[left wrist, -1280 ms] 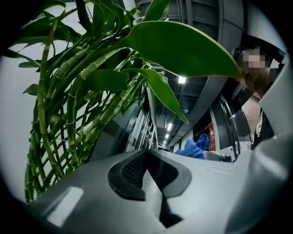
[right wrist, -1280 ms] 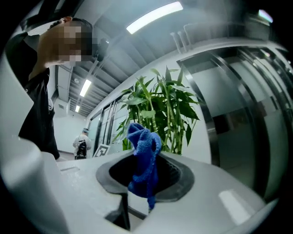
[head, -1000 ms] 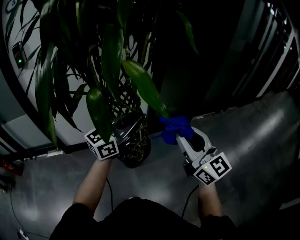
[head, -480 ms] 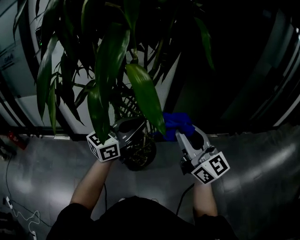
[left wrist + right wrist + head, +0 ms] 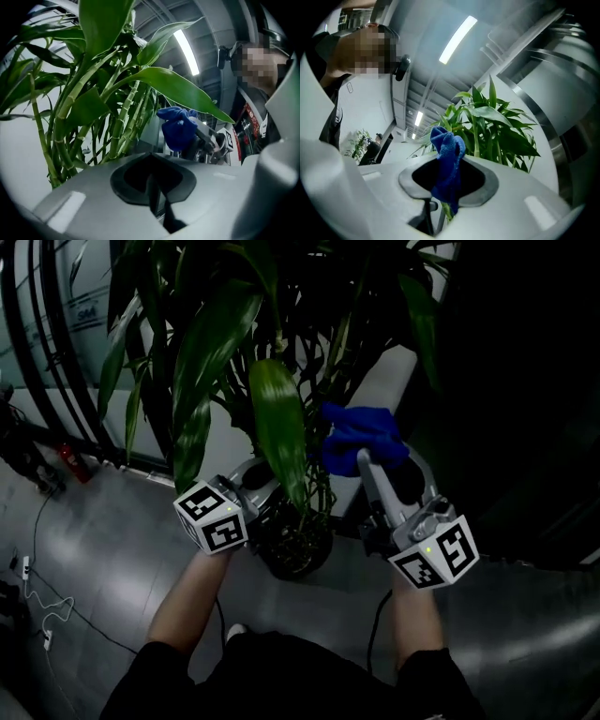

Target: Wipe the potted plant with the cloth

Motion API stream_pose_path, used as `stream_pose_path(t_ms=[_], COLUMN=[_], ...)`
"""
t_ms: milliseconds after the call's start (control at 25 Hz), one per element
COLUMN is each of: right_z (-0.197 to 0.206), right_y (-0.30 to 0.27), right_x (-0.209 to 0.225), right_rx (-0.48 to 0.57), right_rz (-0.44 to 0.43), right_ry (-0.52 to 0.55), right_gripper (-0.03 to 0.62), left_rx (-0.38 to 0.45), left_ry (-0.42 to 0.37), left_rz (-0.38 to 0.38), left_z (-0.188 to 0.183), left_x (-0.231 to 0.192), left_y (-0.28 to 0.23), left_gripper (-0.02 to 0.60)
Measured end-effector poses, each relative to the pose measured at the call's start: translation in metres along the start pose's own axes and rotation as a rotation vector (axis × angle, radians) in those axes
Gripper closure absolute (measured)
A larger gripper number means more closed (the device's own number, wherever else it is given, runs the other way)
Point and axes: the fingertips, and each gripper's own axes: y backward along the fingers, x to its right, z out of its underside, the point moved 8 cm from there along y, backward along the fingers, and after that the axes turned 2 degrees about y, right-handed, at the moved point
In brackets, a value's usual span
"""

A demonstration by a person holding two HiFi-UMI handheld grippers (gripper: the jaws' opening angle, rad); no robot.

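The potted plant (image 5: 281, 418) has long green leaves and bamboo-like stems (image 5: 70, 112), and its dark pot (image 5: 298, 554) stands on the floor between my hands. My right gripper (image 5: 377, 460) is shut on a bunched blue cloth (image 5: 361, 432), held just right of a large hanging leaf (image 5: 279, 432). In the right gripper view the cloth (image 5: 447, 159) fills the jaws, and a green strip shows under it. My left gripper (image 5: 262, 486) is low by the stems, left of that leaf. Its jaws (image 5: 152, 183) are shut with nothing between them, and the cloth (image 5: 178, 129) shows beyond them.
Grey floor (image 5: 112, 559) lies around the pot, with cables (image 5: 37, 615) at the left and a red object (image 5: 70, 460) by black vertical bars. A white wall is behind the plant and a dark panel (image 5: 525, 381) rises at the right. A person (image 5: 375, 143) stands far off.
The right gripper has risen with the cloth from the big leaf's tip to beside its middle. Both grippers sit higher, and the view has swung left.
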Motion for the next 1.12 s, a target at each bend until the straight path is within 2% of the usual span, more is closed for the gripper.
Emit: stream_pose_path(t_ms=[160,280,520,600,680,840,1000,1120], right_z=[-0.02,-0.037,-0.047,-0.051,-0.056,-0.039,-0.01,0.0], right_y=[-0.028,-0.049,-0.086,-0.087,-0.088,-0.108,-0.119,-0.118], right_x=[0.01,0.012,-0.011,-0.016,-0.015,-0.016,-0.026,-0.035], right_rx=[0.093,0.16,0.177,0.214,0.245,0.14,0.017,-0.043], right_rz=[-0.01,-0.047,-0.197,-0.207,-0.199,-0.242,-0.272,-0.292], right_ry=[0.045,0.041,0.122,0.161,0.157,0.107,0.111,0.161], right_gripper=[0.485,0.485,0.485,0.485,0.485,0.485,0.485,0.485], left_rx=[-0.009,-0.046,-0.051,-0.063,-0.068,-0.065,-0.058,-0.071], left_ry=[0.005,-0.023,-0.052,-0.083,-0.102,-0.114,-0.116,-0.149], left_rz=[-0.029,-0.038,-0.01,-0.001,0.013,0.03,0.052,0.038], left_z=[-0.004,-0.01,-0.015,-0.019,-0.023,-0.028,-0.031,-0.034], left_x=[-0.009,-0.019,-0.021,-0.018,-0.018,-0.021,-0.018,-0.016], left_y=[-0.003,-0.011,-0.014,-0.013,-0.013,-0.014,-0.019,-0.019], left_gripper=[0.575,0.575,0.575,0.575,0.575,0.575,0.575,0.575])
